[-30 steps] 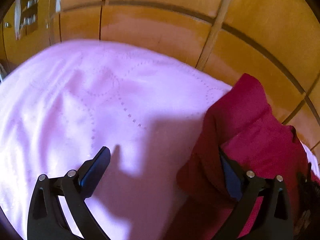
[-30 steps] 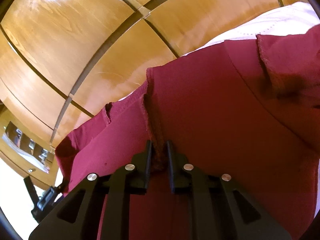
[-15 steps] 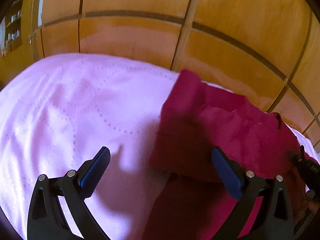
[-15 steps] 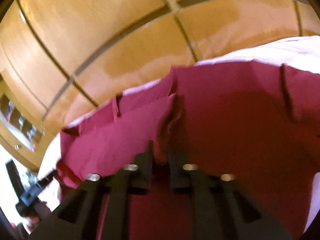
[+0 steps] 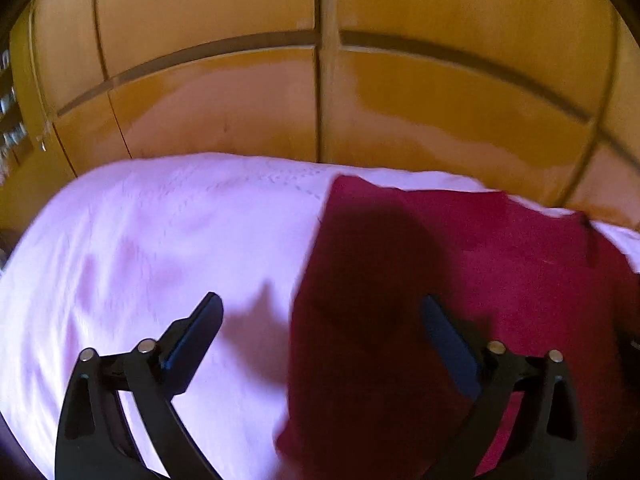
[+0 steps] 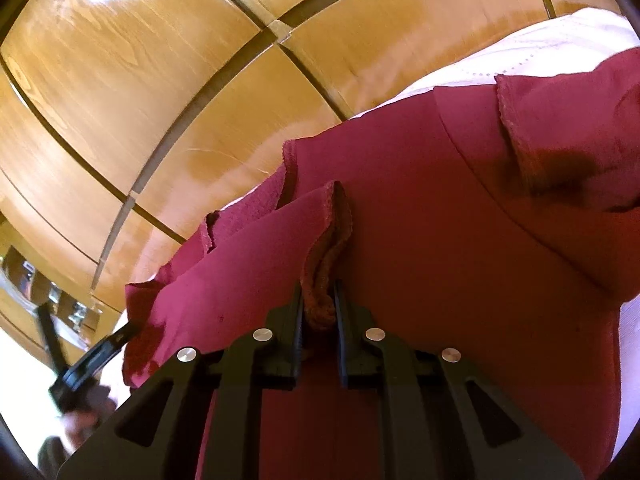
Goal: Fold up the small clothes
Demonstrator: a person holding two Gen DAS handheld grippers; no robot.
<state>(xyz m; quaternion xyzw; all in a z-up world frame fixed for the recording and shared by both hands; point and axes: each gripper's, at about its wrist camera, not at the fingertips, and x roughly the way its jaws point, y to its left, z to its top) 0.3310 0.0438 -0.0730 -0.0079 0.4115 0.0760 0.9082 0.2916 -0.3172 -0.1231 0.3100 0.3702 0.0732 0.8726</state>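
Crimson garment: dark red knit garment (image 6: pixel 460 240) spread over a pale pink quilted bedspread (image 5: pixel 160 240); covers the right side of the left wrist view, its near-vertical edge running down the middle; fills the centre and right of the right wrist view.
Hem: wavy stitched hem (image 6: pixel 326 280), bunched into a narrow ridge, rising from between the right tool's fingers.
Layers: one flap folded over at upper right of the right wrist view; further ragged-edged layers fanned out to the left of the ridge.
Right gripper (image 6: pixel 318 312): black two-finger tool, jaws nearly together, clamped on the bunched hem; cloth visibly pinched between the pads.
Left gripper (image 5: pixel 322 320): black two-finger tool with blue pads, jaws wide and closing; left finger (image 5: pixel 192 340) above bare bedspread, right finger (image 5: pixel 448 344) above the red cloth; garment edge lying between them; pads not pressing on it; contact with the cloth unclear through blur.
Shadow: dark patch cast on the red cloth just ahead of the left tool.
Backdrop: glossy honey-coloured wooden wardrobe panels (image 5: pixel 240 100) with dark grooves, behind the bed in both views.
Far corner: left tool also visible at lower left of the right wrist view, beside the garment's edge.
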